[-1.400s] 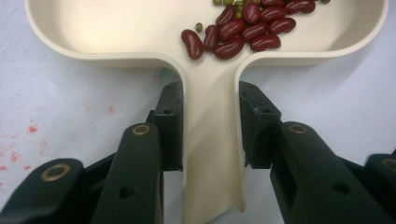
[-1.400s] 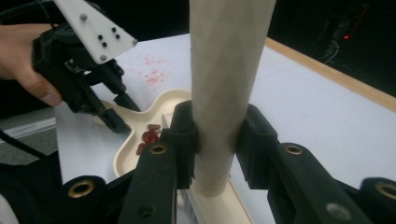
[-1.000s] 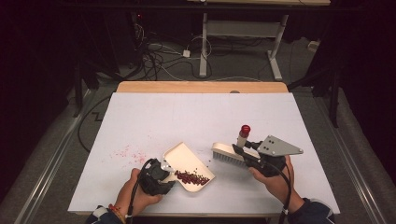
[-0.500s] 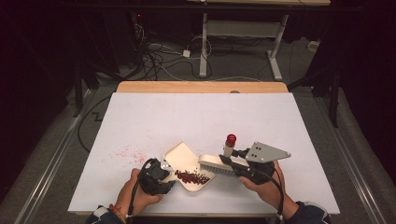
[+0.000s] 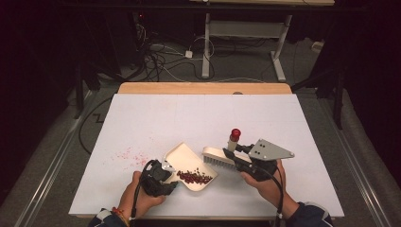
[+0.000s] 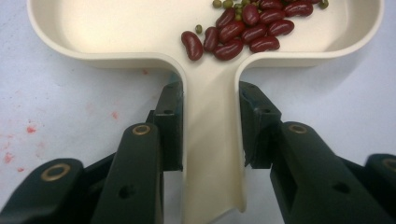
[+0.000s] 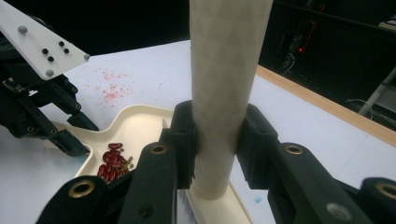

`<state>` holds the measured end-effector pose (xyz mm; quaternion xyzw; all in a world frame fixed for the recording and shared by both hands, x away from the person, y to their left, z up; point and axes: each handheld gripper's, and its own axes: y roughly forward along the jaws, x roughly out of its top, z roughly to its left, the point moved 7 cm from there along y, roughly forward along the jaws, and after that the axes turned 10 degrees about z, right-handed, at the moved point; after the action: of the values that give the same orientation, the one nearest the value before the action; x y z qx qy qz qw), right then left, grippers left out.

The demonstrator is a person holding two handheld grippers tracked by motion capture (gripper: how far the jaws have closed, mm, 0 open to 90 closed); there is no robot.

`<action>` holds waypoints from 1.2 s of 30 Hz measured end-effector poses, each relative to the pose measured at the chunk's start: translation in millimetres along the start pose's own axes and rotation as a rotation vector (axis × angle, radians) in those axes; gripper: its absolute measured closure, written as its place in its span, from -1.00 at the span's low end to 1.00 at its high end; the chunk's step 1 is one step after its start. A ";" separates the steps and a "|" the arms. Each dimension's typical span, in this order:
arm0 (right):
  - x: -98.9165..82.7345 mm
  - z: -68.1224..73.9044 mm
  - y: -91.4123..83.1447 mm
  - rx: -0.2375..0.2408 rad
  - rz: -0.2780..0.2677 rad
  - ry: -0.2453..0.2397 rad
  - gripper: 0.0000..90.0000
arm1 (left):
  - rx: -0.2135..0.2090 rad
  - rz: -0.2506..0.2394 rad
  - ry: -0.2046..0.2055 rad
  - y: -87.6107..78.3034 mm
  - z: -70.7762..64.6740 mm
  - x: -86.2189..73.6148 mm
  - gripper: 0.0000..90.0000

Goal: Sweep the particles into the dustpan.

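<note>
High view: on the white table (image 5: 198, 118), the cream plastic dustpan (image 5: 189, 164) lies at about 6 o'clock of the tabletop, its mouth opening toward 11 o'clock. A small heap of dark red kidney beans (image 5: 194, 177) sits in the pan at its handle end. The left gripper (image 5: 160, 177) is clenched on the pan's handle from 7 o'clock. The right gripper (image 5: 246, 163) grasps the cream brush with a red-capped handle (image 5: 222, 155), bristle block just beside the pan's right wall, at 3 o'clock of it. Faint red specks (image 5: 126, 153) mark the table at 9 o'clock of the pan.

Left gripper view: both jaws press the dustpan's flat handle (image 6: 212, 140); the beans (image 6: 247, 28), with a few small green ones (image 6: 224, 3), lie at 12 o'clock.

Right gripper view: the jaws are closed round the brush's upright handle (image 7: 224, 84); pan and beans (image 7: 112, 163) lie at 9 o'clock.

To sweep well, I judge, keep the pan flat and steady, set the bristles beyond the strays, and draw them gently toward the pan's mouth
</note>
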<state>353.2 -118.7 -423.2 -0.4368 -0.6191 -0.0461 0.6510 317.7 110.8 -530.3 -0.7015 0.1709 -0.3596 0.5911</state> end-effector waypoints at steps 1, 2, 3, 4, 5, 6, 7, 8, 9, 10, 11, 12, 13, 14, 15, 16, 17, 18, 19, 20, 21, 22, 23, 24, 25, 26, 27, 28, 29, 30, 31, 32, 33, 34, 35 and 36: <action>1.2 1.4 3.9 -0.003 -0.001 0.002 0.56 | 0.000 -0.002 -0.008 0.6 0.1 0.6 0.42; 1.2 1.4 3.9 -0.003 -0.001 0.002 0.56 | 0.001 -0.009 -0.023 1.3 0.0 1.4 0.42; 2.2 2.6 7.9 -0.006 0.000 -0.008 0.56 | 0.003 -0.013 -0.031 1.6 0.6 2.2 0.42; 4.1 6.4 16.2 -0.009 0.002 -0.013 0.56 | 0.008 -0.019 -0.040 2.1 0.8 3.1 0.42; 4.1 6.4 16.2 -0.009 0.002 -0.013 0.56 | 0.013 -0.019 -0.042 2.4 1.1 3.6 0.42; 5.5 12.1 23.5 0.007 0.005 -0.011 0.56 | 0.014 -0.027 -0.051 2.6 1.2 4.3 0.42; 5.5 12.1 23.5 0.007 0.005 -0.011 0.56 | 0.015 -0.031 -0.059 2.8 1.7 4.6 0.42; 7.1 19.7 27.1 0.036 0.008 -0.016 0.56 | 0.021 -0.033 -0.068 3.2 2.2 4.9 0.41; 7.8 24.7 28.0 0.043 0.011 -0.020 0.56 | 0.027 -0.036 -0.078 3.5 3.0 5.2 0.41; 7.8 24.7 28.0 0.043 0.011 -0.020 0.56 | 0.027 -0.042 -0.090 3.7 4.1 5.4 0.41; 8.6 29.1 28.3 0.050 0.010 -0.028 0.56 | 0.028 -0.048 -0.105 3.5 5.8 5.6 0.41; 10.7 36.2 29.5 0.074 0.010 -0.028 0.56 | 0.028 -0.052 -0.113 3.4 7.5 5.9 0.41; 11.9 38.9 30.4 0.077 0.011 -0.027 0.56 | 0.029 -0.056 -0.123 3.3 9.0 6.2 0.41; 12.9 40.3 31.4 0.076 0.014 -0.029 0.56 | 0.027 -0.064 -0.135 3.4 9.8 6.7 0.41; 14.5 42.4 33.4 0.077 0.013 -0.031 0.56 | 0.026 -0.072 -0.146 3.1 10.8 7.2 0.41; 14.5 42.4 33.4 0.077 0.013 -0.031 0.56 | 0.030 -0.077 -0.154 3.0 11.9 7.6 0.41; 16.8 45.2 36.8 0.084 0.013 -0.023 0.56 | 0.031 -0.078 -0.160 3.0 12.8 8.0 0.41; 16.8 45.2 36.8 0.084 0.013 -0.023 0.56 | 0.031 -0.082 -0.166 3.3 13.7 8.4 0.41; 18.0 46.2 38.4 0.083 0.012 -0.022 0.56 | 0.034 -0.084 -0.172 3.6 14.7 8.8 0.41; 19.2 46.9 40.1 0.082 0.010 -0.022 0.56 | 0.038 -0.086 -0.176 3.9 15.6 9.2 0.41; 20.4 47.3 41.3 0.079 0.010 -0.020 0.56 | 0.037 -0.084 -0.178 4.0 16.5 9.4 0.41; 21.9 47.8 42.1 0.082 0.004 -0.019 0.56 | 0.038 -0.091 -0.185 4.4 17.7 9.8 0.41; 23.2 47.9 42.6 0.083 -0.001 -0.019 0.56 | 0.040 -0.094 -0.191 4.4 18.9 9.8 0.41; 25.3 47.1 41.8 0.075 -0.008 -0.021 0.56 | 0.040 -0.098 -0.198 4.7 19.8 9.9 0.42; 25.8 46.0 40.7 0.071 -0.011 -0.021 0.56 | 0.039 -0.100 -0.203 4.4 22.0 9.2 0.41; 26.5 44.6 39.4 0.072 -0.016 -0.013 0.56 | 0.039 -0.100 -0.203 4.4 22.0 9.2 0.41; 26.5 44.6 39.4 0.072 -0.016 -0.013 0.56 | 0.042 -0.099 -0.203 4.3 22.9 8.9 0.41; 27.5 40.8 35.8 0.079 -0.025 -0.002 0.56 | 0.045 -0.099 -0.202 4.2 23.7 8.8 0.41; 27.5 40.8 35.8 0.079 -0.025 -0.002 0.56 | 0.045 -0.102 -0.205 3.9 24.5 8.7 0.41; 28.3 35.9 31.3 0.078 -0.032 0.004 0.56 | 0.045 -0.102 -0.206 3.7 25.2 8.4 0.41; 28.6 33.5 29.7 0.075 -0.036 0.008 0.56 | 0.044 -0.106 -0.208 3.7 25.6 8.3 0.41; 29.1 29.5 27.3 0.069 -0.039 0.015 0.56 | 0.047 -0.108 -0.209 3.4 27.2 7.8 0.41; 29.1 29.5 27.3 0.069 -0.039 0.015 0.56 | 0.049 -0.109 -0.209 3.3 28.8 7.4 0.41; 29.1 26.5 25.8 0.069 -0.038 0.014 0.56 | 0.046 -0.112 -0.215 3.5 30.0 7.2 0.41; 28.7 23.5 24.1 0.066 -0.035 0.013 0.56 | 0.044 -0.117 -0.218 3.7 31.0 7.2 0.42; 27.8 16.8 21.1 0.059 -0.031 0.011 0.56 | 0.049 -0.121 -0.218 3.8 32.2 7.0 0.41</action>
<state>359.4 -81.9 -412.9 -0.4074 -0.6234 -0.0402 0.6661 345.9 128.0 -533.1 -0.7307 0.0542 -0.3205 0.6003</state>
